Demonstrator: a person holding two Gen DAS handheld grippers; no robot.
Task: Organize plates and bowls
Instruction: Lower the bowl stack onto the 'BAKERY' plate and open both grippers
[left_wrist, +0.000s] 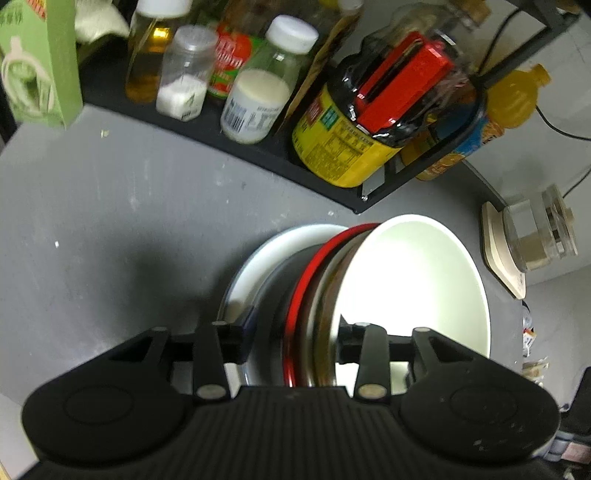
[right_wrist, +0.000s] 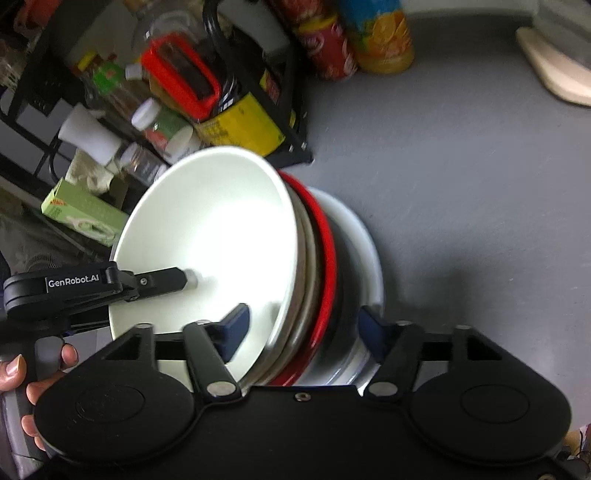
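The left gripper (left_wrist: 291, 332) straddles the rims of a tilted nested stack, its jaws apart either side of them; whether the pads press cannot be told. The right gripper (right_wrist: 303, 325) stands released, blue pads clear of the stack. A white bowl (left_wrist: 413, 280) leans inside a beige dish (left_wrist: 327, 295), a red bowl (left_wrist: 297, 302) and a black bowl (left_wrist: 275, 280), all resting in a white plate (left_wrist: 269, 247) on the grey counter (left_wrist: 110, 206). Behind, a black rack (left_wrist: 207, 129) holds a white-powder jar (left_wrist: 184, 74), a bottle of milky liquid (left_wrist: 258, 92) and a yellow-labelled jar (left_wrist: 351, 140).
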